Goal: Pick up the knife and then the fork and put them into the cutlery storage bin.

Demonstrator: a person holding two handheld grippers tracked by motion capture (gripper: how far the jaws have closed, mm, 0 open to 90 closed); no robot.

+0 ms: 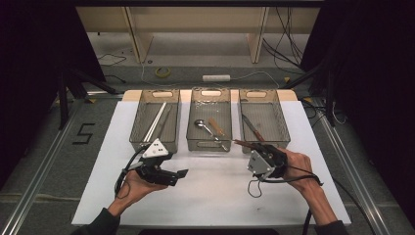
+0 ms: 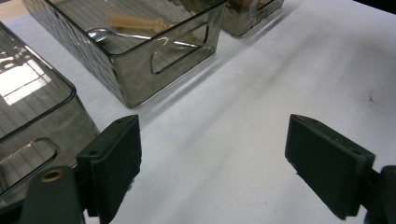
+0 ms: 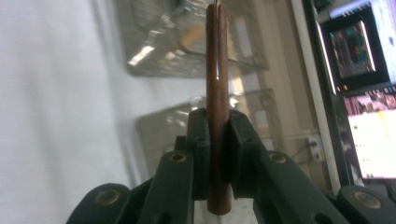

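We take the middle tray [image 1: 209, 142] as our landmark. It is one of three smoky clear trays standing in a row at the far side of the white table cover [image 1: 210, 196], and a spoon [image 1: 205, 126] and a pale wooden piece [image 1: 216, 126] lie inside it.

Our right gripper [image 1: 255, 151] sits just to the right of the middle tray's near corner, raised over the near rim of the right tray [image 1: 264, 120]. Its jaws are nearly closed and they pinch a brown wooden handle [image 3: 218, 116]. In the right gripper view the handle stands up between the two pads, split down its length by a thin metal strip. In the high view the held piece [image 1: 243, 144] points leftward toward the middle tray's near right corner. We cannot tell what kind of utensil it is. Another dark utensil [image 1: 252, 128] lies in the right tray.

Our left gripper [image 1: 180, 174] rests in the palm of the left hand [image 1: 134, 186], in front of and to the left of the middle tray, just before the left tray [image 1: 155, 120]. Its jaws stand wide apart with nothing between them; in the left gripper view we see bare white cover between the pads, and the middle tray beyond them. Pale sticks [image 1: 155, 122] lie in the left tray.
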